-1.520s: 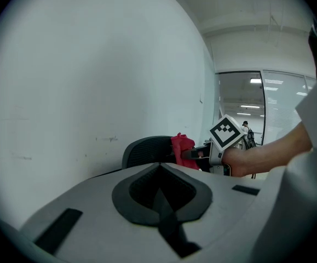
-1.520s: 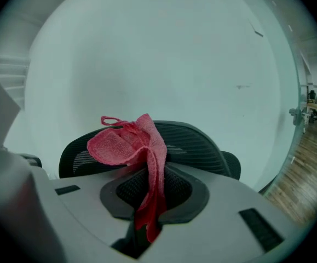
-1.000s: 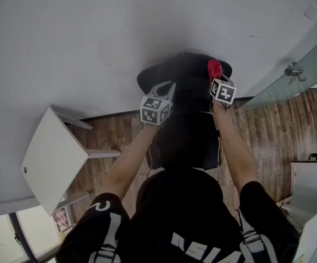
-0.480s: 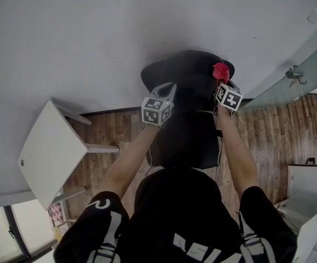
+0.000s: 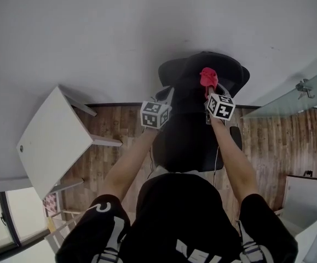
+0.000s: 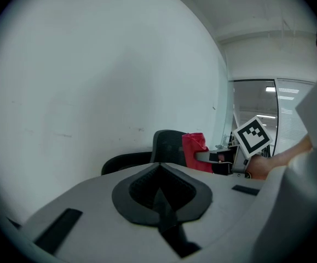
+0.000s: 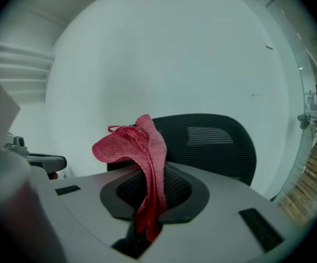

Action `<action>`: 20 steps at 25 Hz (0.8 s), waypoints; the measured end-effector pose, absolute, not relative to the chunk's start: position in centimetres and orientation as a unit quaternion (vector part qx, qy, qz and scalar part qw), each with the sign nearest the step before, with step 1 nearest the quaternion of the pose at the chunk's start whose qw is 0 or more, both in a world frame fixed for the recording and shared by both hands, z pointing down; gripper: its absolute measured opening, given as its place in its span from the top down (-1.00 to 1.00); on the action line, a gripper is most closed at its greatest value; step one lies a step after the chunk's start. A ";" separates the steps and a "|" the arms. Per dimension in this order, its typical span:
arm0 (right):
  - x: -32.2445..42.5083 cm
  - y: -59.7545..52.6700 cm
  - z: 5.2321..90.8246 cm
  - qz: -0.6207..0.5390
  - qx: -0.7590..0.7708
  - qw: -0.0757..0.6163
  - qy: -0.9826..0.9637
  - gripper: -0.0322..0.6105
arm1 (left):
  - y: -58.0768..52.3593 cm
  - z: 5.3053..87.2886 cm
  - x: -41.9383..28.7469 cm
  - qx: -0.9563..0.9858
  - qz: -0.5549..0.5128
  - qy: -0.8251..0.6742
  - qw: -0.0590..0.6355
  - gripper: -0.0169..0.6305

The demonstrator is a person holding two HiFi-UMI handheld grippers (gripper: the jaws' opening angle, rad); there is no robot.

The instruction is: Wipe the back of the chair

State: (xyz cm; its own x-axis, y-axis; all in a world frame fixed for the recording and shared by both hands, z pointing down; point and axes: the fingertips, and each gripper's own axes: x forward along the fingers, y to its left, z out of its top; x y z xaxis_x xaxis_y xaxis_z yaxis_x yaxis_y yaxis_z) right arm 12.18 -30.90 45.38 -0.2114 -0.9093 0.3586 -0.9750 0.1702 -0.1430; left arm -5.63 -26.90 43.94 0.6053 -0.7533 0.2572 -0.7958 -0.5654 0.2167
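Right gripper [image 7: 150, 197] jaws are being pressed together on a red cloth [image 7: 139, 147]. It is being pinched by its lower end, so that the bunched upper part is being left free beyond the tips as a wiping pad. Left gripper [image 6: 161, 193] is being held just to the left with its jaws together on nothing. By the look of it, it is being carried idle, and the wiping is being left to the right side alone.

Both are being reached forward over the chair [image 5: 185, 147], which is being faced squarely, its seat lying between the person's arms. Beyond the seat, the back [image 5: 232, 73] is being presented edge-up to the head view, with the cloth being held against or just before its upper part. Whether the surface is actually being touched cannot be told. In the right gripper view the mesh panel is being shown wide behind the cloth, which suggests a stroke across the top is being made or set up.

Farther left, a white table [image 5: 49, 141] is being left well apart. Farthest off, the back is being framed by a white wall [image 5: 120, 37].
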 end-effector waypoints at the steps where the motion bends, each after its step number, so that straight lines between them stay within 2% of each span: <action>1: 10.6 -31.0 45.3 0.169 0.611 0.094 -0.768 0.69 | -26.8 44.2 -6.7 0.879 0.066 -0.444 0.159 0.87; 10: -1.3 -30.6 46.7 0.164 0.534 0.070 -0.826 0.72 | -27.4 47.2 -14.8 0.864 0.058 -0.476 0.156 0.87; 20: -6.2 -32.5 53.4 0.182 0.506 0.074 -0.840 0.72 | -28.9 50.9 -18.0 0.865 0.073 -0.478 0.134 0.87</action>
